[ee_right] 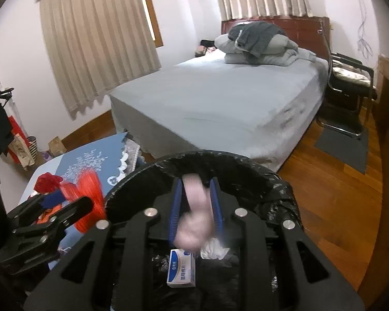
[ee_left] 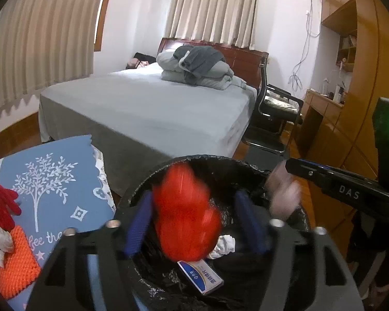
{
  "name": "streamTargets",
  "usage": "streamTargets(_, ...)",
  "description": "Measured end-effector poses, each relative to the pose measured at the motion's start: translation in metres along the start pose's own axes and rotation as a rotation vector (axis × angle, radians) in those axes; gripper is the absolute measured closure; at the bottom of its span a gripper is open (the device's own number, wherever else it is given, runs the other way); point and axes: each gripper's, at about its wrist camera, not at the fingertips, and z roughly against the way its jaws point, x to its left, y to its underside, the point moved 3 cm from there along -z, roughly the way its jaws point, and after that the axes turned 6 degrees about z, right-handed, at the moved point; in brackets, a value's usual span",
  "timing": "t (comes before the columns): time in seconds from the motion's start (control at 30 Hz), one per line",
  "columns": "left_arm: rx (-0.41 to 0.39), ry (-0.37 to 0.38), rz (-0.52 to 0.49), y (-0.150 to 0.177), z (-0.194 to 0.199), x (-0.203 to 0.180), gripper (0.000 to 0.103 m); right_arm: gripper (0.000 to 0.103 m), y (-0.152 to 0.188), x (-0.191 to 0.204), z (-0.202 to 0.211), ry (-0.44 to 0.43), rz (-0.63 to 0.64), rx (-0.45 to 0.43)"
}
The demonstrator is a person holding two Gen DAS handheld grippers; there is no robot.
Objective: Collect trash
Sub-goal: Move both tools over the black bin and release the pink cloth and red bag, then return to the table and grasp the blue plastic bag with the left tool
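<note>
Two blurred scraps over one lined bin, one at each gripper.

A red scrap (ee_left: 186, 212) sits blurred between the spread blue fingers of the left gripper (ee_left: 192, 223), touching neither, so the jaws stand open around it; a pale pink scrap (ee_right: 193, 215) fills the narrow gap of the right gripper (ee_right: 194, 212), though the blur hides whether the pads pinch it. Both hang above the mouth of the black-lined bin (ee_left: 207, 159), where one blue-and-white box (ee_left: 201, 276) and one crumpled white tissue (ee_left: 224, 243) lie (touching the box, as far as shows). The bin's left rim sits just beside a table with a blue cloth (ee_left: 51, 176); the bed (ee_left: 147, 106) stands behind, with bare wood floor (ee_right: 332, 186) to the right.
</note>
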Motion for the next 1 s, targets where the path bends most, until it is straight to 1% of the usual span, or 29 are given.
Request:
streamTargets(0.03,-0.002,-0.003,0.0,0.0,0.001,0.001,0.028,0.063,0.0,-0.002,0.0,0.006,-0.003,-0.002)
streamTargets(0.07,-0.003,-0.009,0.003,0.0,0.002,0.002,0.025,0.058,0.0,-0.003,0.0,0.01,-0.005,-0.005)
streamTargets(0.1,-0.008,-0.019,0.008,0.0,0.004,0.005,0.024,0.057,0.0,-0.003,0.001,0.015,-0.008,-0.008)
streamTargets(0.13,-0.014,-0.032,0.012,-0.001,0.007,0.008,0.02,0.051,0.0,-0.004,0.0,0.016,-0.008,-0.009)
streamTargets(0.17,-0.021,-0.045,0.018,-0.001,0.01,0.012,0.017,0.039,0.0,-0.003,0.001,0.02,-0.007,-0.011)
streamTargets(0.2,-0.031,-0.065,0.026,-0.002,0.013,0.017,0.016,0.031,0.0,-0.004,0.002,0.023,-0.008,-0.015)
streamTargets(0.23,-0.041,-0.085,0.036,-0.002,0.017,0.023,0.013,0.017,0.0,-0.003,0.003,0.029,-0.01,-0.022)
streamTargets(0.27,-0.046,-0.098,0.043,-0.003,0.02,0.028,0.011,0.01,0.0,-0.001,0.004,0.035,-0.011,-0.029)
streamTargets(0.37,-0.067,-0.164,0.076,-0.003,0.032,0.05,0.006,0.006,-0.003,0.005,0.002,0.03,-0.007,-0.029)
streamTargets(0.53,-0.094,-0.277,0.128,-0.001,0.057,0.091,0.006,0.006,-0.005,0.023,-0.006,0.01,0.006,-0.014)
streamTargets(0.63,-0.113,-0.349,0.16,0.0,0.073,0.117,0.006,0.006,-0.008,0.041,-0.012,-0.019,0.023,-0.005)
streamTargets(0.8,-0.13,-0.472,0.19,0.01,0.1,0.157,0.006,0.006,-0.012,0.084,-0.026,-0.08,0.069,0.012)
streamTargets(1.0,-0.125,-0.602,0.249,0.034,0.131,0.208,0.006,0.006,-0.013,0.142,-0.047,-0.17,0.144,0.03)
